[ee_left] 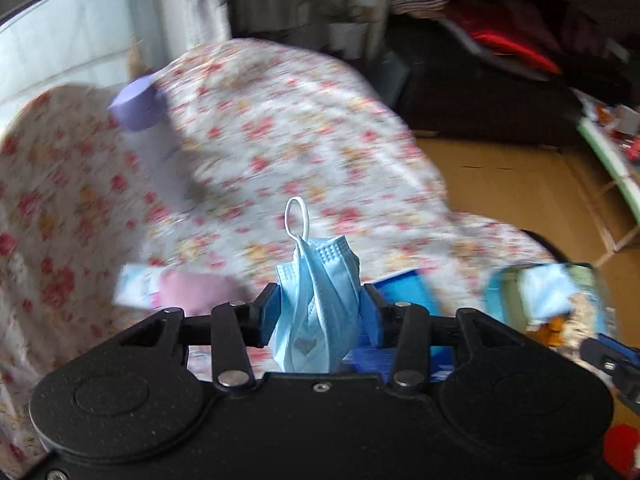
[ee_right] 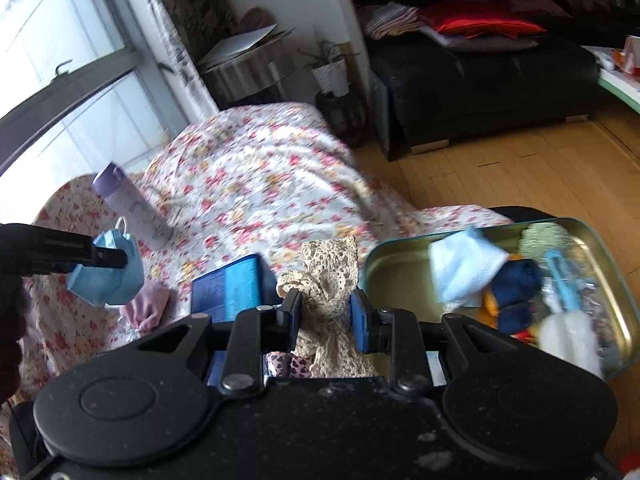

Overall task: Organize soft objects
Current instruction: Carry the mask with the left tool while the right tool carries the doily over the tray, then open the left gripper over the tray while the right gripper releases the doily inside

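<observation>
My left gripper [ee_left: 319, 309] is shut on a crumpled light blue face mask [ee_left: 318, 292] and holds it above the floral table; the mask also shows in the right wrist view [ee_right: 108, 276], hanging from the left gripper [ee_right: 106, 258]. My right gripper [ee_right: 326, 312] is shut on a beige crochet lace piece [ee_right: 330, 276], just left of a gold metal tin [ee_right: 376, 272] that holds several soft items, among them a light blue cloth [ee_right: 464, 268] and dark blue fabric [ee_right: 516, 280]. The tin also shows, blurred, in the left wrist view [ee_left: 496, 292].
A floral cloth [ee_right: 248, 184] covers the table. On it stand a purple bottle [ee_right: 132, 208], a blue box [ee_right: 232, 288] and a pink cloth [ee_right: 148, 308]. A black sofa [ee_right: 480, 80] and wooden floor [ee_right: 500, 176] lie to the right. A window [ee_right: 60, 40] is at left.
</observation>
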